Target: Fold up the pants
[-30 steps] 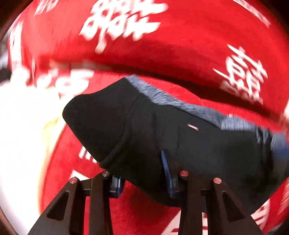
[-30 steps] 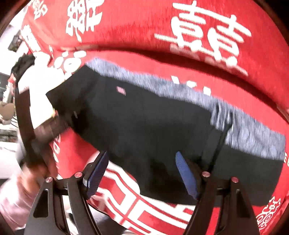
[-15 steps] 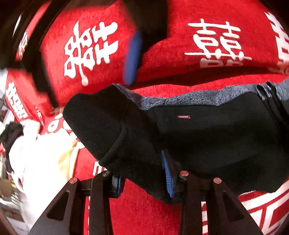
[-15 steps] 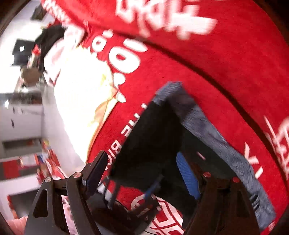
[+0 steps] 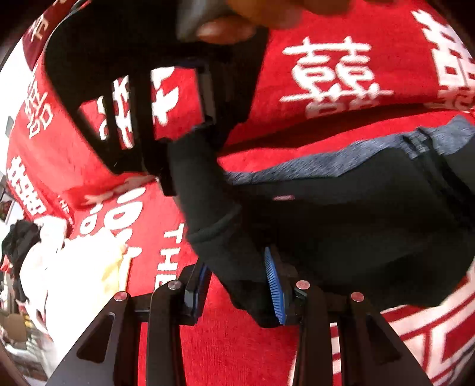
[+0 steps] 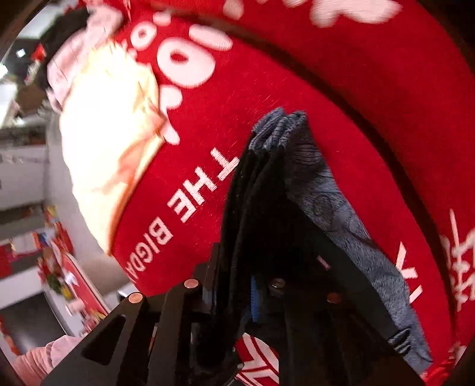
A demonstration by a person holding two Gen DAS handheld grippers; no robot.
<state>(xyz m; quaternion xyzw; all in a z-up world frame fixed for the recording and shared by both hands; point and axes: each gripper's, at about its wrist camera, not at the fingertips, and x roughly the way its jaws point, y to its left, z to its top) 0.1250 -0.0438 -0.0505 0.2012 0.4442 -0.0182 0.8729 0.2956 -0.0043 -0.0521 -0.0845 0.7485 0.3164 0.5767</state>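
In the left wrist view the left gripper (image 5: 237, 285) sits at the bottom centre of the frame, its two blue-padded fingers (image 5: 274, 286) set a moderate way apart with a thick fold of the black pants (image 5: 341, 225) filling the gap between them; the cloth presses against the right pad and hides most of the left one, so the claw is clamped on the hem end of the garment; from there the pants run out to the right of the frame, black with a grey heathered band (image 5: 311, 161) along the upper edge and a small pink label (image 5: 283, 197) near the middle; they lie on a red blanket (image 5: 326, 74) printed with white characters; in the upper left the right gripper (image 5: 154, 118) crosses the frame, dark and blurred, its tip meeting the upper end of the fold, with a hand (image 5: 237, 20) above it at the top edge; a pale cloth heap (image 5: 74, 282) lies at the left edge.

In the right wrist view the right gripper (image 6: 237, 294) is at the bottom centre, jaws narrowed onto several stacked layers of the pants (image 6: 267, 207); the layers stand edge-on between the fingers and rise toward the frame's middle, the grey band (image 6: 356, 237) falling away to the lower right; the red blanket (image 6: 297, 89) fills the background, the pale heap (image 6: 109, 148) at upper left.
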